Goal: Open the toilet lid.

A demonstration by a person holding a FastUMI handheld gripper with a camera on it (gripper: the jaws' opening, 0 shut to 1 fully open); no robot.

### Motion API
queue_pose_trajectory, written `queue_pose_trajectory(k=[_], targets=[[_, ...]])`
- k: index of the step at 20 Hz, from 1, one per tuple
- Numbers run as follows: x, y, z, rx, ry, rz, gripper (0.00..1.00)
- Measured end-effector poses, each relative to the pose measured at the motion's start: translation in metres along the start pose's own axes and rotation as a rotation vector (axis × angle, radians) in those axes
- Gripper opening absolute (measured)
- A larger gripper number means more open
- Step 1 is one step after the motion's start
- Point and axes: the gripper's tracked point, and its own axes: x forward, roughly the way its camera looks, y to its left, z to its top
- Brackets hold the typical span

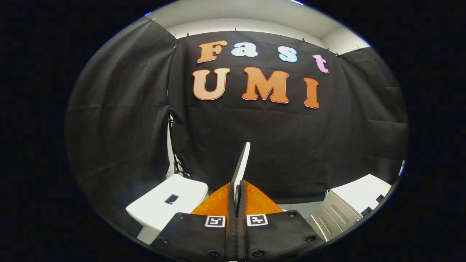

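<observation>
The gripper point(237, 198) pinches the thin white plastic toilet lid point(242, 163), raised edge-on before the black cloth wall point(291, 145).

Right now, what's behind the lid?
Behind the lid, pinched edge-on in the gripper, hangs the black cloth wall. The white tank sits left; the bowl below is hidden.
</observation>
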Motion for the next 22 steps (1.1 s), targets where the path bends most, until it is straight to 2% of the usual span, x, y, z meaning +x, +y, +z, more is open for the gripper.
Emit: queue_pose_trajectory(k=[6, 14, 19, 22], targets=[[0.005, 0.079, 0.011, -0.069, 0.001, 0.053, 0.08], [0.009, 0.168, 0.004, -0.101, 0.033, 0.204, 0.08], [0.013, 0.207, -0.006, -0.157, 0.045, 0.220, 0.08], [0.015, 0.212, -0.006, -0.182, 0.043, 0.195, 0.08]])
